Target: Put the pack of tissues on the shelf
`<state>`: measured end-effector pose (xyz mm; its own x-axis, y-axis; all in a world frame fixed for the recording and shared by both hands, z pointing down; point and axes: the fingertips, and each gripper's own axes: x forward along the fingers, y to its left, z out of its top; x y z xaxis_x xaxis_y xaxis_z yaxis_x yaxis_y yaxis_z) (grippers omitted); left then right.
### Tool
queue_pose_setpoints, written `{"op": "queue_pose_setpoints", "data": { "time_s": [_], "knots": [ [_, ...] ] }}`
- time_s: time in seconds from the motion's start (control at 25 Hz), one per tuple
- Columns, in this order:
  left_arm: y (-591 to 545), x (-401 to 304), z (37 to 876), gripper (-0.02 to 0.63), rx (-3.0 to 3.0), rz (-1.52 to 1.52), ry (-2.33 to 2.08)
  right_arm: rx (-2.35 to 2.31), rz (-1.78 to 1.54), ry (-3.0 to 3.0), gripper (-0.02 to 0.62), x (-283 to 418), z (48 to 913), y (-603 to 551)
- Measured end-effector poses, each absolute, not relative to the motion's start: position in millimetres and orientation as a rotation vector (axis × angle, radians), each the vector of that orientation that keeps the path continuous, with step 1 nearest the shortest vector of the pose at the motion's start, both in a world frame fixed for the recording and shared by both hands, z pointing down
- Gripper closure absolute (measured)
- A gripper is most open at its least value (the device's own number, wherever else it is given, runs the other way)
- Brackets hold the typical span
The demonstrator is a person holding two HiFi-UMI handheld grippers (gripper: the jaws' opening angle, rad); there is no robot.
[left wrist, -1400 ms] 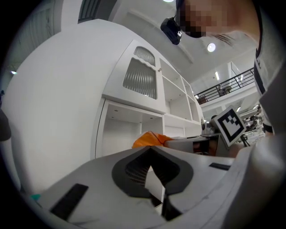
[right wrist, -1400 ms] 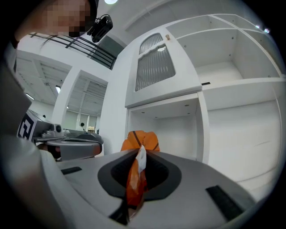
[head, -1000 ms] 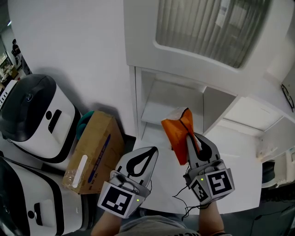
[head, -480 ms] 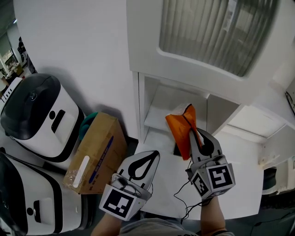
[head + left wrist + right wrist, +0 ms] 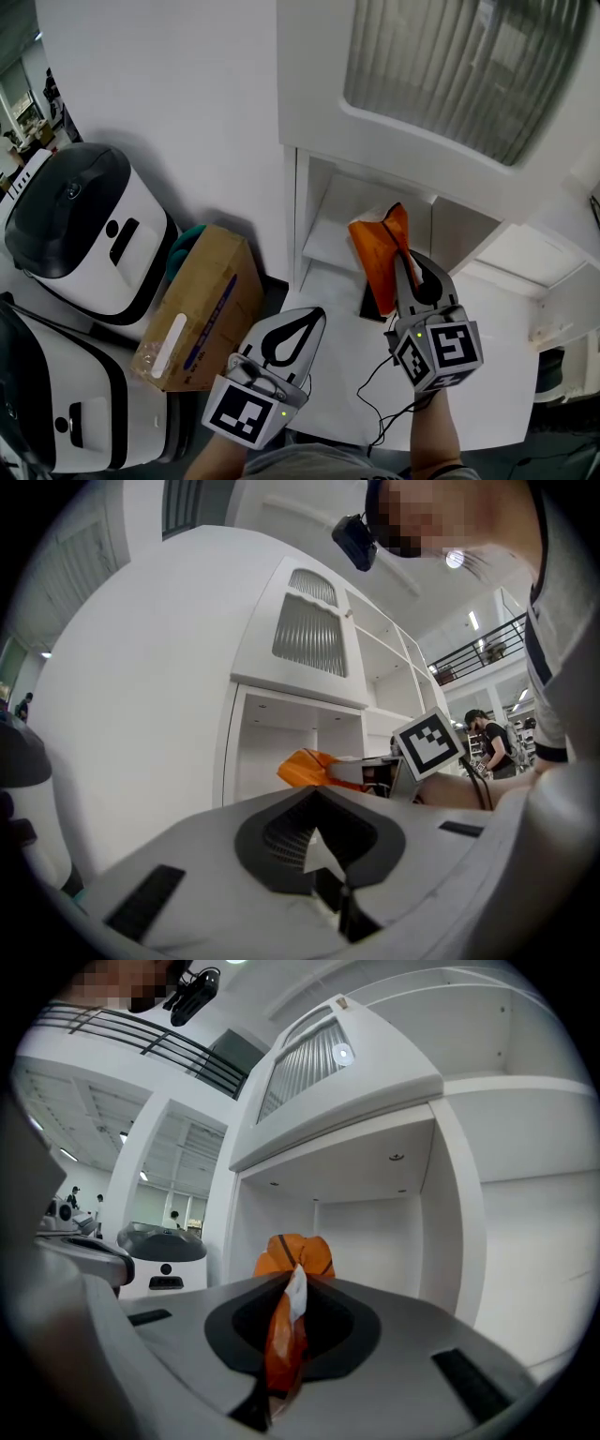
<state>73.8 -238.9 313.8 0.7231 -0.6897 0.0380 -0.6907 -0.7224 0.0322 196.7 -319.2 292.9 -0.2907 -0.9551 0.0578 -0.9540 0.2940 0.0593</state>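
My right gripper (image 5: 405,264) is shut on an orange pack of tissues (image 5: 378,255), pinching its edge so the pack sticks up past the fingertips. In the right gripper view the pack (image 5: 284,1321) stands between the jaws, in front of an open white shelf compartment (image 5: 361,1241). In the head view that shelf (image 5: 339,246) lies just beyond the pack. My left gripper (image 5: 302,319) hangs lower left with its jaws together and nothing in them. From the left gripper view the pack (image 5: 309,767) and the right gripper's marker cube (image 5: 429,744) show ahead.
A brown cardboard box (image 5: 197,309) leans by the white wall left of the shelf unit. Two white-and-black machines (image 5: 80,234) stand further left. A ribbed panel (image 5: 459,66) sits above the compartment. A black cable (image 5: 375,375) trails over the white surface. People stand far off (image 5: 487,742).
My right gripper has carried the orange pack up and forward, closer to the shelf opening. The left gripper has stayed about where it was.
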Motion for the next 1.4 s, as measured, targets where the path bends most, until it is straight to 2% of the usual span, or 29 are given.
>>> {"op": "queue_pose_setpoints", "data": {
  "time_s": [1.4],
  "knots": [
    [-258.5,30.0,314.7,0.566,2.818,0.032,-1.266,1.88,-0.017,-2.392,0.557,194.8,292.8,-381.7]
  ]
}}
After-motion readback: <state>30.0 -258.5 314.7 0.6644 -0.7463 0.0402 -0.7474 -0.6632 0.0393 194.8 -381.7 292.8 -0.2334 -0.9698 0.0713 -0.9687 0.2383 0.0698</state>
